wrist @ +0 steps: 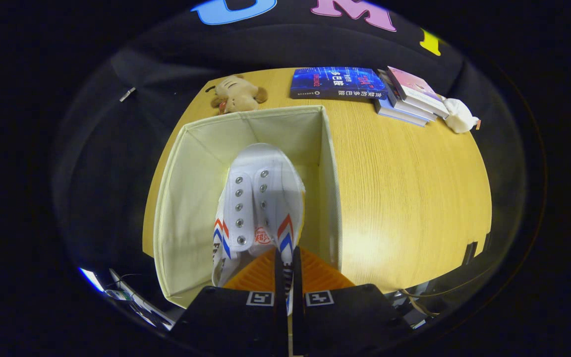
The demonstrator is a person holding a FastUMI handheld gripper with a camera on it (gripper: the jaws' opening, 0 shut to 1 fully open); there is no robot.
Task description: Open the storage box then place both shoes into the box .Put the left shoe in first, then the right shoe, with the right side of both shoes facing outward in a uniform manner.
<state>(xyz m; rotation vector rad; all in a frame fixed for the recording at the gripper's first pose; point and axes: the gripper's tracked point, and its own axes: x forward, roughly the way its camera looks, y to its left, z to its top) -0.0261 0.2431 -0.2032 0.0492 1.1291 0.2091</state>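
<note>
My claw [288,265] is nearly closed, its two fingers pinching the heel side of a white shoe [260,198] that hangs toe-first inside the open storage box [186,198]. The shoe sits near the box's right wall, with free room to its left. Beyond the box, the tabletop [404,198] carries a plush toy [237,94] and books [365,89] along its far edge.

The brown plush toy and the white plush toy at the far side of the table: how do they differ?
The brown plush toy lies beyond the fabric box, apart from the books; the white plush toy lies against the stack of books. The brown one looks bigger. Both rest on the wooden table, far beyond the gripper, whose fingers pinch the white shoe over the box.
</note>
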